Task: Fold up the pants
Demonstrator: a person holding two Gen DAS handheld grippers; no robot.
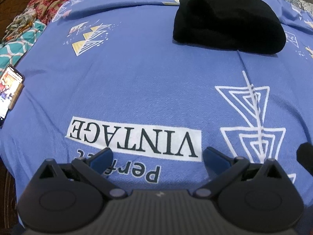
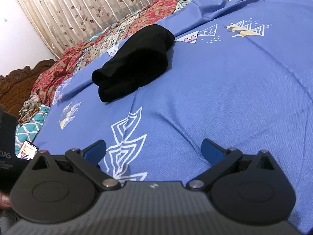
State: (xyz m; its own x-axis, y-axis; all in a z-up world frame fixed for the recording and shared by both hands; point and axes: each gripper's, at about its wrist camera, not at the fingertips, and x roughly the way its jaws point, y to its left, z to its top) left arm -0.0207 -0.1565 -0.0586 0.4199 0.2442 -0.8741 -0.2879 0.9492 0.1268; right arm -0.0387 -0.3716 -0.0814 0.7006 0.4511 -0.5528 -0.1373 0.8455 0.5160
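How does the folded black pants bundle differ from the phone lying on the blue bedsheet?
The folded black pants bundle is soft, bulky and plain dark, while the thin rectangular phone is flat and rigid with a lit, colourful screen. The pants lie mid-sheet; the phone sits near the sheet's edge. Both rest on the blue printed bedsheet, untouched.

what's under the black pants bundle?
The folded black pants lie directly on the blue printed bedsheet, which shows bare all around them. A crease in the sheet runs out from under the near edge. Whatever lies beneath the bundle itself is covered.
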